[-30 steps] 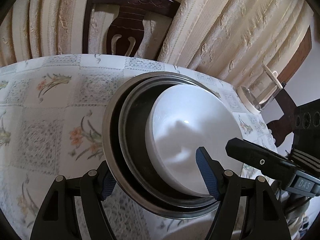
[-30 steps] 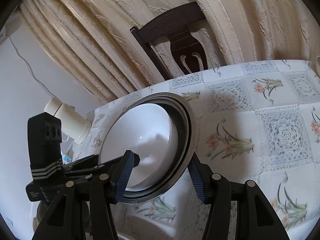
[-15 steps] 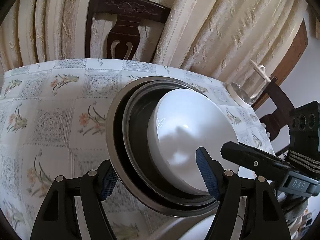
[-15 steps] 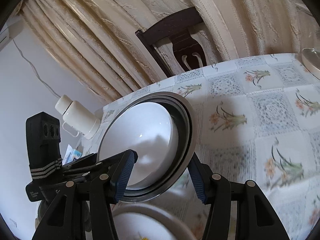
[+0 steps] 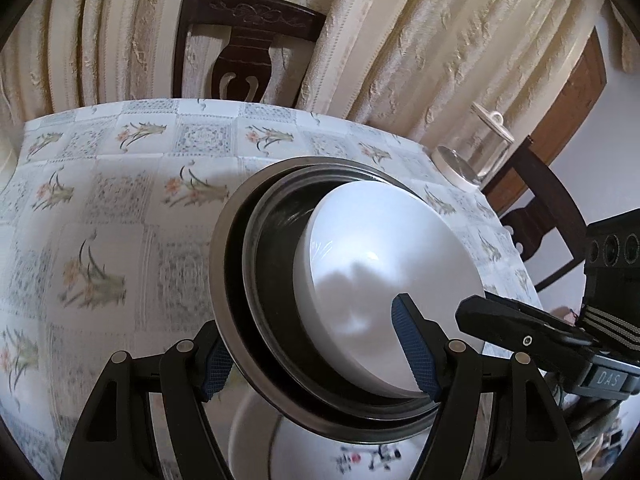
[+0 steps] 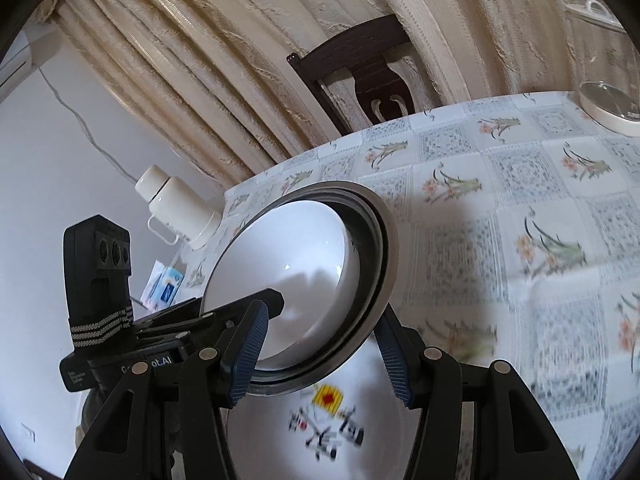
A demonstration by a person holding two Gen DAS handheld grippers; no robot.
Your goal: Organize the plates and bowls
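— Jaws first: how did we have them?

— Both pairs were spread wide yet bearing on the stack. Our left gripper (image 5: 320, 354) had one blue ribbed pad behind the outer rim of the metal bowls (image 5: 236, 280) and the other inside the white bowl (image 5: 384, 276). Our right gripper (image 6: 322, 354) clasped the opposite edge the same way, one pad inside, one outside. Between them we held the stack tilted and clear of the table.

— And the stack itself?

— Two round metal bowls, dull grey outside and dark within, nested closely; the smooth, glossy white bowl sat in the inner one, with a soft shadow across its hollow.

— What lay under it?

— A white plate (image 6: 280, 432) with a blurred printed motif in red, yellow and black, just below the stack's lower rim. We could not tell whether they touched.

— Farther out?

— The tablecloth (image 5: 120, 184), squares of lacy pattern alternating with orange flowers. A clear glass jar (image 5: 480, 152) with a white lid stood at the far corner, a white cylindrical flask (image 6: 176, 208) at another edge. Behind, a dark carved wooden chair (image 5: 244, 44) stood against heavy cream curtains (image 5: 400, 40) in ribbed, textured folds.
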